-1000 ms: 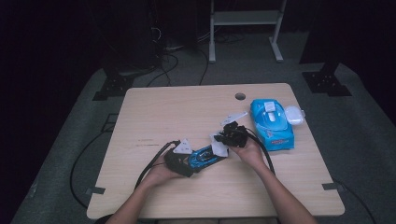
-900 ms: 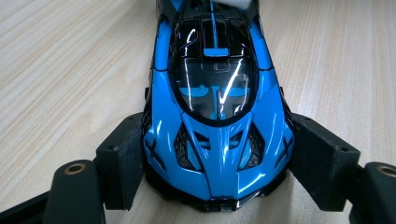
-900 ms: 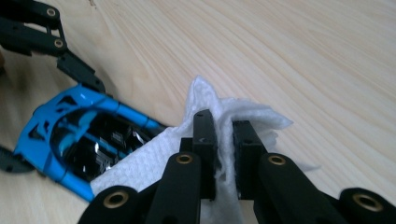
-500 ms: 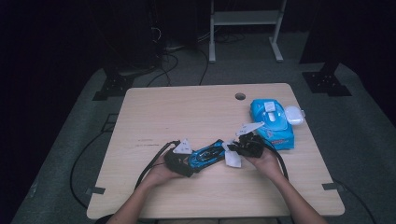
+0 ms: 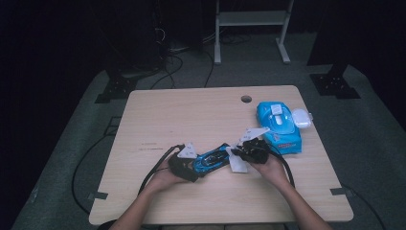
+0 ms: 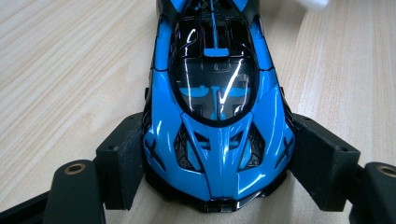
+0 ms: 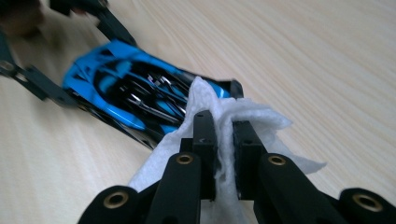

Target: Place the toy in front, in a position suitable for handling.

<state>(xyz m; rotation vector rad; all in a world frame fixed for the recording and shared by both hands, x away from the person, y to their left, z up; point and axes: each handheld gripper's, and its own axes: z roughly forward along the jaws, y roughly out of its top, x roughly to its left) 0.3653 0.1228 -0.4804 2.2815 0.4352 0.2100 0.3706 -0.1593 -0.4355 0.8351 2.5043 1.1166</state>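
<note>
Dark room, grey floor; pale wood tabletop (image 5: pixel 191 115) with a small round hole (image 5: pixel 246 99) at about 1 o'clock from its centre.

Left claw (image 5: pixel 187 165), at roughly 7 o'clock from the tabletop centre, near the front edge. Left gripper view: its jaws stand fairly wide and clamp the blue toy car (image 6: pixel 217 107) by the flanks of one end, one black pad against each side. Car sits flat on the wood, its long axis running away from the claw toward 2 o'clock in the high view (image 5: pixel 213 157).

Right claw (image 5: pixel 242 152), at about 5 o'clock from the centre, just beside the far end of the car. Right gripper view (image 7: pixel 224 140): jaws nearly together, pinching a folded white wipe (image 7: pixel 224 116). Wipe drapes down both sides of the jaws, and its front edge lies on the car's tail (image 7: pixel 140 98). Frame slightly blurred at the upper left.

Blue wipes pack (image 5: pixel 280 125) lies flat at 3 o'clock from the centre, near the right edge, apart from both claws. A small white lid-like piece (image 5: pixel 301 117) rests against its right side.
</note>
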